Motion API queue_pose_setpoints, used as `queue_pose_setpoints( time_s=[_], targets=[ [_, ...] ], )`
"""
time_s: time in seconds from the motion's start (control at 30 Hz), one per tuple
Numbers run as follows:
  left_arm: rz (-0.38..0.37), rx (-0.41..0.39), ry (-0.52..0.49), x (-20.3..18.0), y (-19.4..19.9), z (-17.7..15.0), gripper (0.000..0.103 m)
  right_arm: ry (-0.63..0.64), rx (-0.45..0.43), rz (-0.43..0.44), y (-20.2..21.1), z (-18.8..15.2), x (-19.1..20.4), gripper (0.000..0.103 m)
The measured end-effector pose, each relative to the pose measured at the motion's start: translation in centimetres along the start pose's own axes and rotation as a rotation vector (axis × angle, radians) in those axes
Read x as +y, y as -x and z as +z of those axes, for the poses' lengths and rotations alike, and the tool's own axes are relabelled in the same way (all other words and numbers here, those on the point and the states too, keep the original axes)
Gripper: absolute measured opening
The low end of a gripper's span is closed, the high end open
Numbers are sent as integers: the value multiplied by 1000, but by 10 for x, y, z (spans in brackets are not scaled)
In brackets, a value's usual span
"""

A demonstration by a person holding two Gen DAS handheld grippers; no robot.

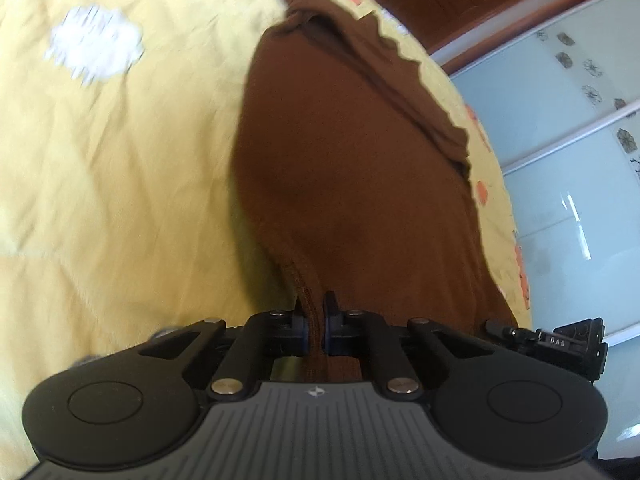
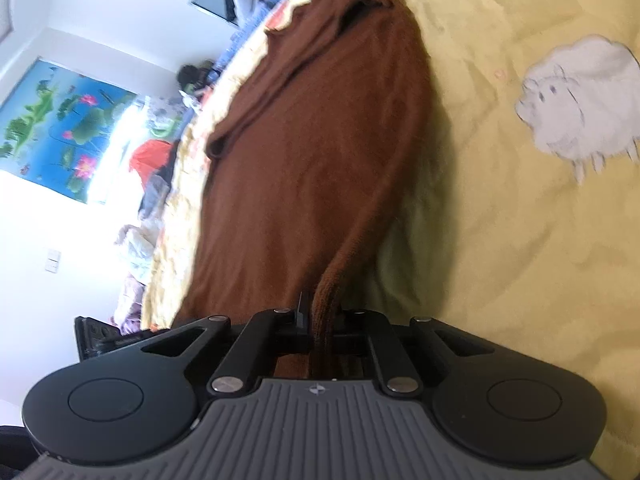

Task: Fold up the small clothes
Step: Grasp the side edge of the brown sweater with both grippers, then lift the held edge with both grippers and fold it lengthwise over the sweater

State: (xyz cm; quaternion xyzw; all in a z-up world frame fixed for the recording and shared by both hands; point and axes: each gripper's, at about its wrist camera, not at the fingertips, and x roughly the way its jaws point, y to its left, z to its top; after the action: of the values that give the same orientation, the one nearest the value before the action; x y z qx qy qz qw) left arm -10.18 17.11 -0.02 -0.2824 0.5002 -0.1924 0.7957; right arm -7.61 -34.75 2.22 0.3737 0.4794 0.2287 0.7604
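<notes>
While the brown knit garment is draped across the yellow bedspread, its hemmed edge is pinched by the left gripper and a bunched edge by the right gripper, both sets of jaws clamped on cloth. Soft, light, floppy fabric is judged here; seams and corners are best gripped.

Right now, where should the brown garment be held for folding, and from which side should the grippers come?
Grip the brown garment at its near hemmed edge, one corner each, coming from the near side. The left gripper and right gripper are each shut on a bunched piece of that edge. The rest lies stretched away over the yellow bedspread, so lifting here probably carries it over evenly.
</notes>
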Motion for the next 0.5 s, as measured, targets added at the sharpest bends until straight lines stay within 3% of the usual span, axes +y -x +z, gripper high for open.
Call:
queue_pose_setpoints(
  time_s=[0.1, 0.23, 0.4, 0.5],
  targets=[
    [-45, -68, -53, -16, 9, 25, 6, 9, -51, 51, 7, 15, 6, 14],
    [-110, -176, -111, -37, 10, 82, 6, 14, -141, 122, 8, 62, 16, 14],
    [-158, -291, -154, -62, -18, 178, 6, 2, -288, 224, 4, 155, 14, 14],
    [-122, -322, -155, -72, -54, 238, 6, -68, -341, 271, -9, 217, 0, 14]
  ],
)
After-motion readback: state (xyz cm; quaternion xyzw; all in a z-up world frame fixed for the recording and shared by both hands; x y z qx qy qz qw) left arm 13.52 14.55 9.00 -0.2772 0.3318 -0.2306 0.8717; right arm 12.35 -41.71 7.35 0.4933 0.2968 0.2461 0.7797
